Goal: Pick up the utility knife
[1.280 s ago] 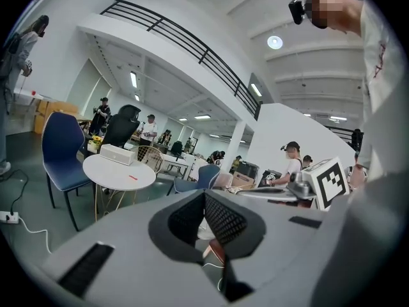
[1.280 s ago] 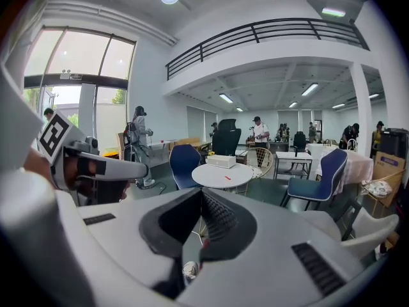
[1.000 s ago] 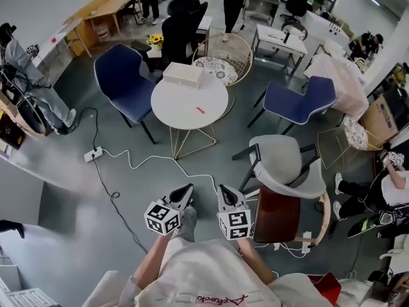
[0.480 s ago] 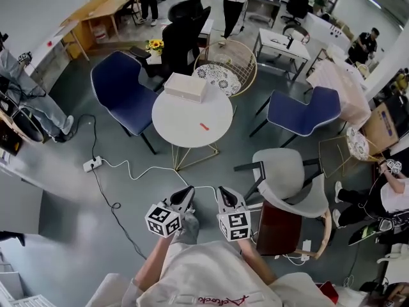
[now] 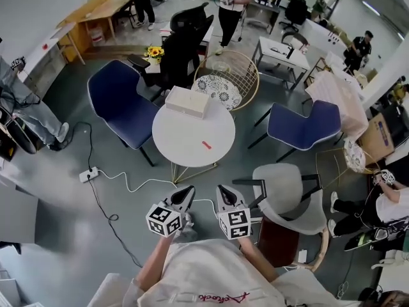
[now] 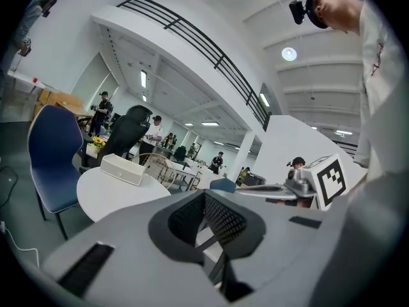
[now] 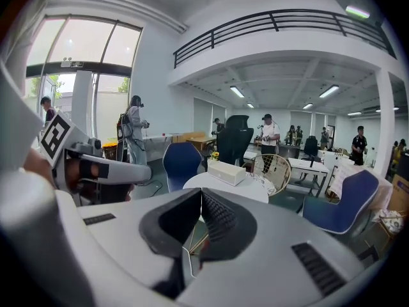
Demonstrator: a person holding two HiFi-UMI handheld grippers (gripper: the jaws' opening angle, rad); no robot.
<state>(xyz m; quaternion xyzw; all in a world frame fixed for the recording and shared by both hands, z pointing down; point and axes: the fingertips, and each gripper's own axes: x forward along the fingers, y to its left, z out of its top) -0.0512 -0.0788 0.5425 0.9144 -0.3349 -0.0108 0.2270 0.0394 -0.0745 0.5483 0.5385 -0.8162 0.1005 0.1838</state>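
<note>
1. The small, slim red utility knife (image 5: 206, 144) is lying flat on the round white table (image 5: 172, 130). It is sitting right of the table's centre, toward the edge nearest the person, and is angled a little. It is showing only as a short red bar, too small for its blade to be made out.
2. A white rectangular box (image 5: 187, 101) is resting at the table's far edge, well apart from the knife.
3. The person is reaching both forearms (image 5: 152, 261) forward from the body. The left gripper (image 5: 185, 194) and the right gripper (image 5: 223, 192) are hanging side by side over the grey floor (image 5: 77, 235). Both are pointing toward the table, well short of its near edge, with their marker cubes facing up.
4. In the left gripper view, the left gripper (image 6: 204, 194) is keeping its jaws pressed together with nothing between them.
5. In the right gripper view, the right gripper (image 7: 201, 190) is likewise showing closed jaws and holding nothing.
</note>
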